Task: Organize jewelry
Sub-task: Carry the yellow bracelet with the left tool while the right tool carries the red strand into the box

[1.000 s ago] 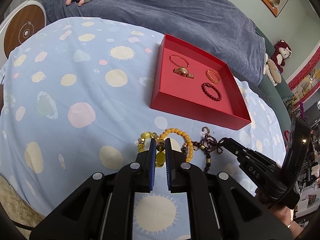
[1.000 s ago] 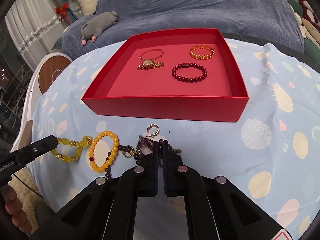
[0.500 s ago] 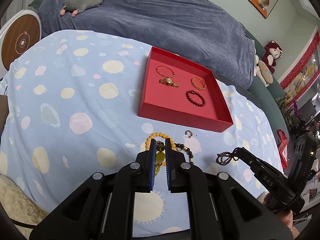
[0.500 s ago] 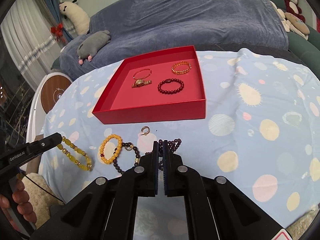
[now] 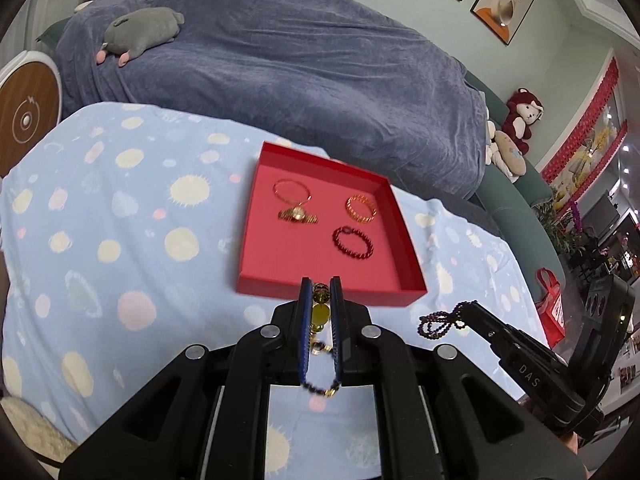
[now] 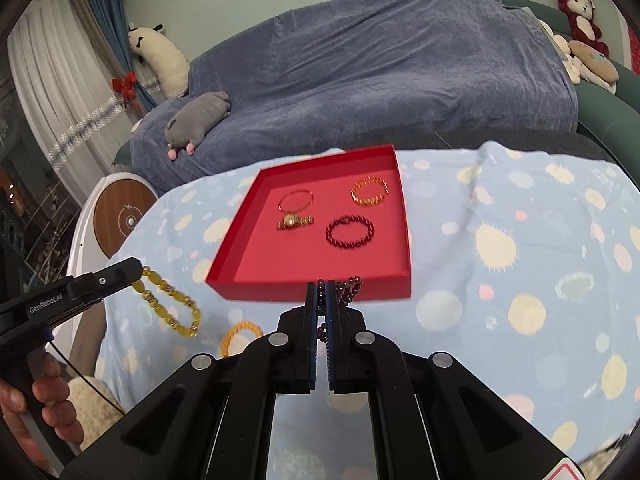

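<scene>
Near half of red tray [image 6: 320, 294] floor bare; watch [image 6: 294, 221], bangles crowd far half.

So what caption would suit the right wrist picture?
Right gripper lifts a dark purple bead strand toward the red tray of bracelets.

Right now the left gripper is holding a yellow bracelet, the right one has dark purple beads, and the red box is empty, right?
Not quite: the red box is not empty. The right wrist view shows four pieces in it. The left gripper does hold the yellow bracelet, and the right gripper the dark purple beads.
</scene>
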The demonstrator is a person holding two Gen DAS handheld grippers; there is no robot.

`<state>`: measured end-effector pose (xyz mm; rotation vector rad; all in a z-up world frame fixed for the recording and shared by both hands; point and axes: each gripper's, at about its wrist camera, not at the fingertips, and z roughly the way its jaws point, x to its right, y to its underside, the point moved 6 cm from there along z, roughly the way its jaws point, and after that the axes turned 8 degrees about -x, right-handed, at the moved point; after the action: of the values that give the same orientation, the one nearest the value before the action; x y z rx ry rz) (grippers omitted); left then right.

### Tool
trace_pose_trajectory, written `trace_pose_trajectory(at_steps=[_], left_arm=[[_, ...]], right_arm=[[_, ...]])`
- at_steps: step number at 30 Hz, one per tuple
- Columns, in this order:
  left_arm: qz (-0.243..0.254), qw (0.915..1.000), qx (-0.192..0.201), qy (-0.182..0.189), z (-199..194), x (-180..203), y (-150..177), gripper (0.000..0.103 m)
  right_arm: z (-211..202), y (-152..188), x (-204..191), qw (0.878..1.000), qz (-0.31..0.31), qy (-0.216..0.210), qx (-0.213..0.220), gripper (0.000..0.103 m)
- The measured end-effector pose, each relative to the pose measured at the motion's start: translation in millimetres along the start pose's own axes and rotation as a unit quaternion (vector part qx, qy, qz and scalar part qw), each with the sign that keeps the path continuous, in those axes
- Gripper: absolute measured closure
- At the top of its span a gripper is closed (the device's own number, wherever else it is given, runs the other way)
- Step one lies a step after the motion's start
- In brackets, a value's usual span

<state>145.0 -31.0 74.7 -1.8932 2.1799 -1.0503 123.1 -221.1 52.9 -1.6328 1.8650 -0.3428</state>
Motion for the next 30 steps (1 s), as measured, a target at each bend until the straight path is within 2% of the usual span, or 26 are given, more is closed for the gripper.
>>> trace_pose_trajectory(at_steps=[6, 13, 30], left_arm=[[0.016, 0.9998, 0.007, 0.004, 22.6, 12.7, -32.7, 0.094], [0.023, 0.9997, 0.003, 0.005, 52.1, 17.4, -57.2, 0.094], [0.02, 0.9988, -0.042, -0.017, 111.1, 3.3, -54.6, 0.094]], right_arm=[[15.8, -34.8, -5.2, 1.0, -0.008, -0.002, 0.013, 0.099], [43.4, -54.8, -3.7, 1.0, -0.002, -0.004, 0.005, 0.099], [97.6, -49.0, 12.8, 0.999, 0.018, 0.002, -0.041, 0.099]])
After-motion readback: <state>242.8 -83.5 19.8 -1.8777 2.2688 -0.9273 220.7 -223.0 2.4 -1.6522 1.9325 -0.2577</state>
